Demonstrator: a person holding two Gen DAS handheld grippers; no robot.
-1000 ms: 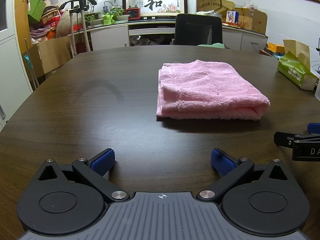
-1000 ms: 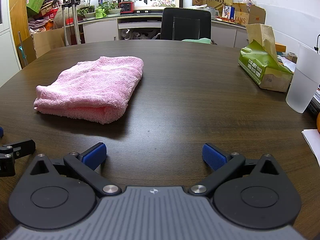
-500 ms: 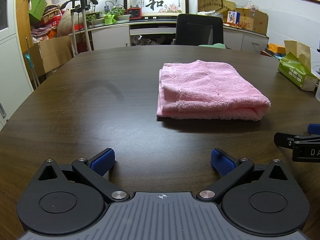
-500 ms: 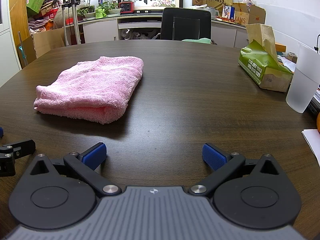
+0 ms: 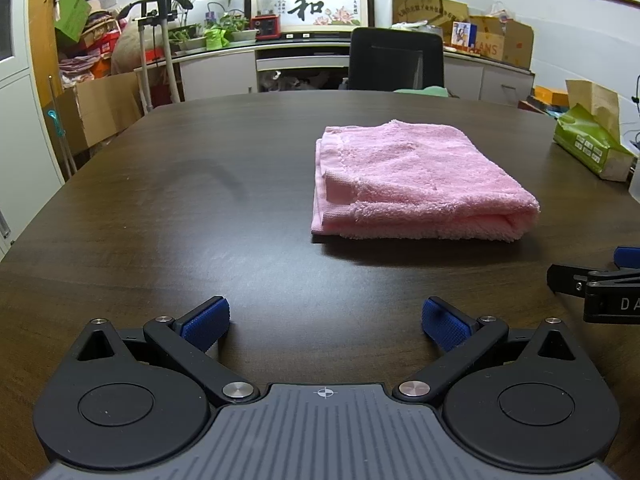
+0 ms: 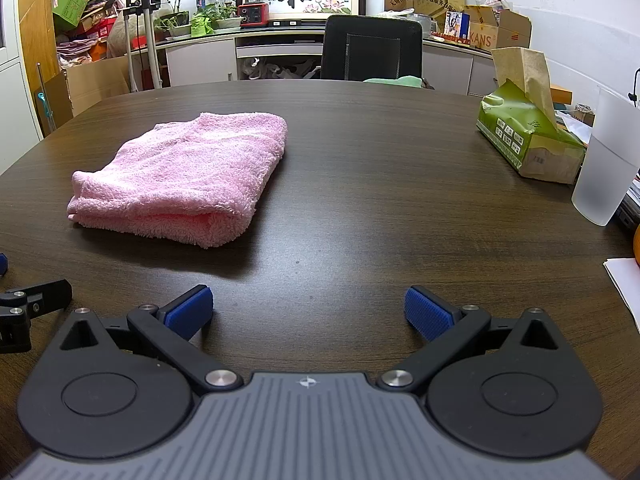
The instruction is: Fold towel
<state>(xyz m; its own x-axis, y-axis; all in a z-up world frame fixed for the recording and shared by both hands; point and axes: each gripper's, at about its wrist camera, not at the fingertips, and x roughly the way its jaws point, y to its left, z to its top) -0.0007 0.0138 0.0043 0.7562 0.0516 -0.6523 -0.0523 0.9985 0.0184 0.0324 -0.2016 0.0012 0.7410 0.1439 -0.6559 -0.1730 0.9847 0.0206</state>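
A pink towel point(image 5: 416, 184) lies folded into a thick rectangle on the dark wooden table point(image 5: 200, 220). It also shows in the right wrist view point(image 6: 188, 176), ahead and to the left. My left gripper point(image 5: 326, 322) is open and empty, low over the table, a short way in front of the towel. My right gripper point(image 6: 308, 312) is open and empty, level with the left one and to the right of the towel. Neither gripper touches the towel.
A green tissue box point(image 6: 528, 140) and a frosted plastic cup point(image 6: 608, 160) stand at the table's right side, with papers point(image 6: 624, 280) near the right edge. A black office chair point(image 5: 396, 64) stands behind the far edge. Cabinets and boxes line the walls.
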